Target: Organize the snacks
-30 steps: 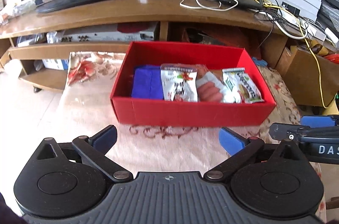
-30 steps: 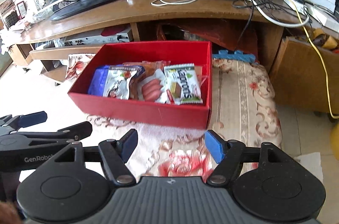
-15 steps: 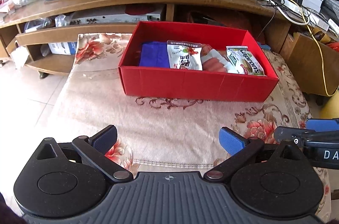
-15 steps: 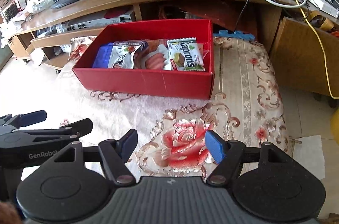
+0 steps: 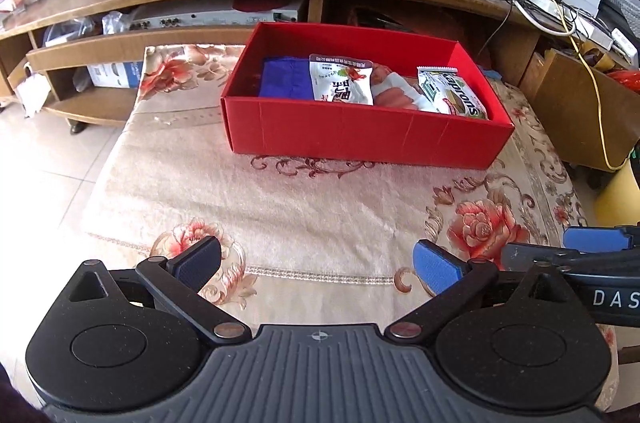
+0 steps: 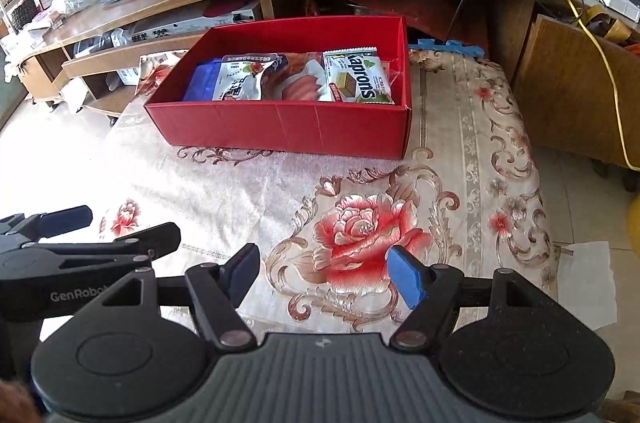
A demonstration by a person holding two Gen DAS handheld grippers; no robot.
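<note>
Both grippers, left gripper (image 5: 316,265) and right gripper (image 6: 322,273), tilt downward over the floral cloth's (image 5: 320,207) near edge, jaws apart and empty; red box (image 5: 360,135) lies lengthwise along its far edge.

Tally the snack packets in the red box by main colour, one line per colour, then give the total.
Blue packet: 1
White packet with dark print: 1
Pale packet picturing sausages: 1
Green-and-white wafer packet: 1
Total: 4 visible in the red box; any hidden underneath cannot be counted.

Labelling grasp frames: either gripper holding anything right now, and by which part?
Nothing held. Left gripper and right gripper are both open and empty above the cloth; the snacks lie in the red box.
</note>
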